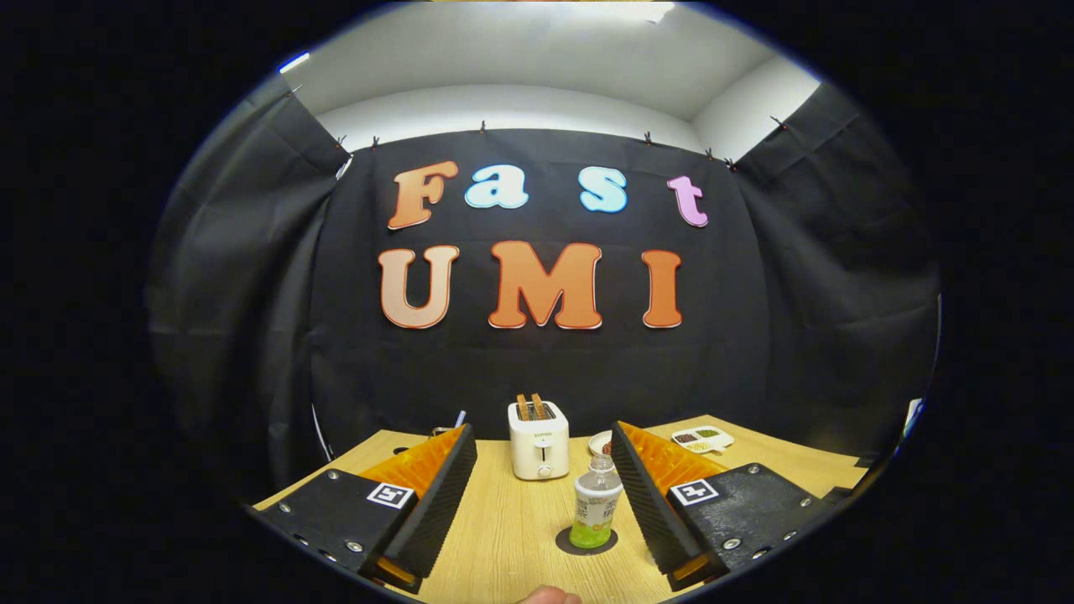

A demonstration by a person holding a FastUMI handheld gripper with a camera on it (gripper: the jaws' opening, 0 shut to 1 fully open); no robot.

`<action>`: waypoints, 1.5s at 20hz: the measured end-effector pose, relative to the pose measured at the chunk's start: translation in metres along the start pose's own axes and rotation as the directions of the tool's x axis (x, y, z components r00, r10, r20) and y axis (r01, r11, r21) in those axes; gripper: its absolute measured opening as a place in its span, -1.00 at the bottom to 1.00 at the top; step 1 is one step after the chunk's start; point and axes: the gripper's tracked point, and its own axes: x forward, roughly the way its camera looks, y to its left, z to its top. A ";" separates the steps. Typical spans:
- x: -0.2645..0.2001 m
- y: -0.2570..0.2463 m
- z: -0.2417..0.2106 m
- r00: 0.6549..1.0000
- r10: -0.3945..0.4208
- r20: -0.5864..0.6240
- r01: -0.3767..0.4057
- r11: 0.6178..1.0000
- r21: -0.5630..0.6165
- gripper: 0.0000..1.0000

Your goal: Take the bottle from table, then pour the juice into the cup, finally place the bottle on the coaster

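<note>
A small clear bottle (pixel 596 510) with a little green juice at its bottom stands upright on a dark round coaster (pixel 586 542) on the wooden table (pixel 503 520). It sits between my fingers, closer to the right finger (pixel 650 495) than to the left one (pixel 436 495), and touches neither. My gripper (pixel 543 436) is open wide. A small whitish cup or bowl (pixel 601 442) shows beyond the bottle, partly hidden by the right finger.
A white toaster (pixel 539 439) with two slices of bread stands beyond the fingers at the table's back. A white divided dish (pixel 702 438) with food lies at the back right. A fingertip (pixel 547 596) of a person shows at the near edge.
</note>
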 end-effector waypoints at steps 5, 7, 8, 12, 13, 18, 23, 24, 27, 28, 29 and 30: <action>-0.023 0.027 0.039 0.997 0.061 0.052 -0.061 0.998 -0.015 0.91; -0.031 0.038 0.050 0.994 0.096 0.061 -0.095 0.995 -0.016 0.90; -0.035 0.044 0.053 0.991 0.115 0.062 -0.114 0.993 -0.016 0.90; -0.044 0.061 0.067 0.981 0.174 0.085 -0.172 0.985 -0.027 0.90; -0.045 0.062 0.068 0.980 0.179 0.086 -0.177 0.984 -0.030 0.90; -0.050 0.067 0.068 0.976 0.201 0.085 -0.201 0.980 -0.012 0.90; -0.049 0.066 0.068 0.972 0.215 0.095 -0.215 0.977 -0.001 0.90; -0.048 0.066 0.068 0.972 0.215 0.097 -0.215 0.977 -0.001 0.90; -0.049 0.067 0.068 0.970 0.224 0.099 -0.225 0.974 0.006 0.90; -0.049 0.067 0.067 0.969 0.226 0.100 -0.228 0.974 0.008 0.90; -0.049 0.067 0.067 0.969 0.228 0.099 -0.230 0.973 0.009 0.90; -0.048 0.068 0.067 0.968 0.228 0.100 -0.230 0.973 0.008 0.90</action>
